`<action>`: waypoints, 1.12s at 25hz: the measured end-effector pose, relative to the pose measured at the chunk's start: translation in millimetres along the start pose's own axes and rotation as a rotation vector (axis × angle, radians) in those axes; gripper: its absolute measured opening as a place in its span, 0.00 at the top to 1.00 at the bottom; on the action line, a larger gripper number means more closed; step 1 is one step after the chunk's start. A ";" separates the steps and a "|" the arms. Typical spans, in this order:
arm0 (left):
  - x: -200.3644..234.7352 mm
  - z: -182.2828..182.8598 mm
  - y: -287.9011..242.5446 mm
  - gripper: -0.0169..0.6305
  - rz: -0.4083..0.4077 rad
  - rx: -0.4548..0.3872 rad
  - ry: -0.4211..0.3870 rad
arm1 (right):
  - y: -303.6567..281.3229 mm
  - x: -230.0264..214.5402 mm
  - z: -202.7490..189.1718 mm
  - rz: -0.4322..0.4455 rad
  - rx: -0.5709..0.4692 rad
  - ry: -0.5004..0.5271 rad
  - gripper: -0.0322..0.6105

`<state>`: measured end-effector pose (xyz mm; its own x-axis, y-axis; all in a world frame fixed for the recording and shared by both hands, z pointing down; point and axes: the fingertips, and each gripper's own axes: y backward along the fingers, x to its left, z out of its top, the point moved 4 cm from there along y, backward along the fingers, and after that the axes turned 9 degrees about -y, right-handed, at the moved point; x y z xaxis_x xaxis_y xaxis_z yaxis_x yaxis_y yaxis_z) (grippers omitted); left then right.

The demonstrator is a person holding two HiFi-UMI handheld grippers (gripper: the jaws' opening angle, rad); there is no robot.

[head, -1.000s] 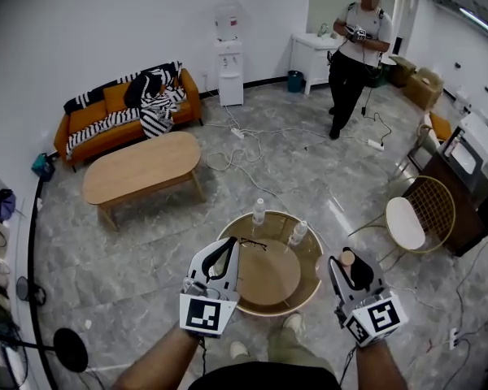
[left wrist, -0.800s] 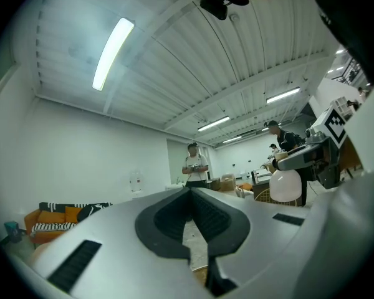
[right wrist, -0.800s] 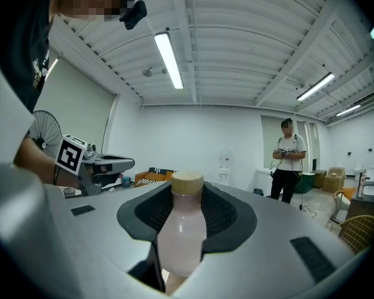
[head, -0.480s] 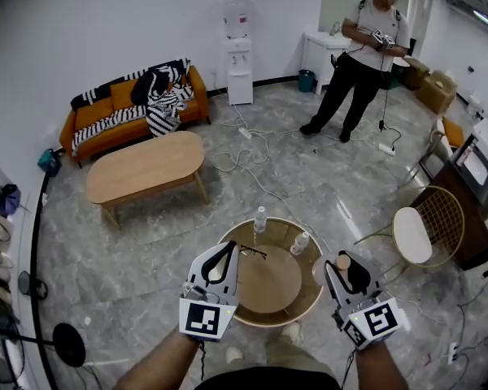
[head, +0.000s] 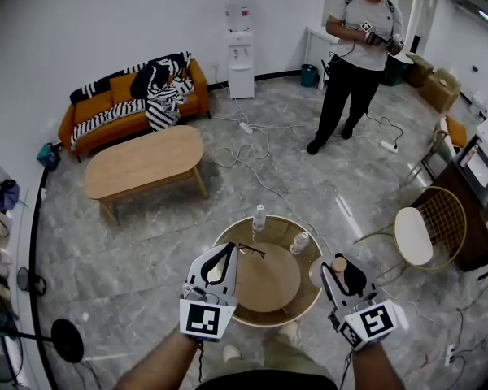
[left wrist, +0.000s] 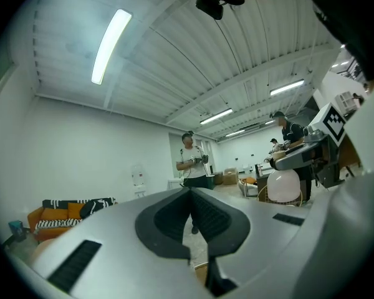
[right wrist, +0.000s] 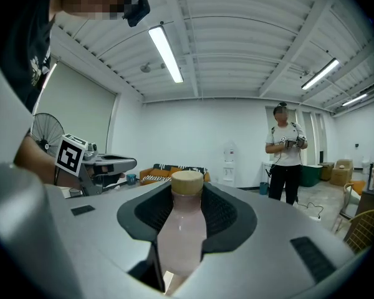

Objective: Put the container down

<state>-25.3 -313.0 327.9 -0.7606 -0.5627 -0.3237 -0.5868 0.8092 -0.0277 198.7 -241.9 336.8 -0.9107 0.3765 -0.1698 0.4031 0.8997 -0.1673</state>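
The right hand-held gripper (right wrist: 187, 193) is clamped on the container (right wrist: 182, 228), a pale pink bottle with a tan cap. Its dark pads press the bottle's sides just below the cap, and the bottle stands upright between them. In the head view the container hangs at the right rim of a round wooden worktop (head: 272, 317); whether it touches the rim cannot be told. The left hand-held gripper (left wrist: 190, 193) has its jaws drawn together at the tips with nothing between them, and it is held over the worktop's left rim. On the worktop's far side stand one clear bottle (head: 259, 216) and a second clear bottle (head: 299, 239) to its right. A pair of glasses (head: 253, 249) lies just beside the left hand-held gripper.
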 end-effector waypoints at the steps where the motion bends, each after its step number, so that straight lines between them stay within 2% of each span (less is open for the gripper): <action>1: -0.7 -2.3 0.2 0.95 0.000 0.004 0.001 | 0.1 -0.8 -2.0 -0.001 0.001 -0.002 0.71; 28: -25.8 -76.0 -37.2 0.95 -0.026 0.065 0.000 | -33.4 -38.8 -79.8 -0.019 0.075 -0.062 0.71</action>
<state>-5.0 -341.4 409.1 -0.7456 -0.5834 -0.3221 -0.5869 0.8038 -0.0971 213.4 -268.9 426.5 -0.9118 0.3434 -0.2252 0.3938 0.8865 -0.2430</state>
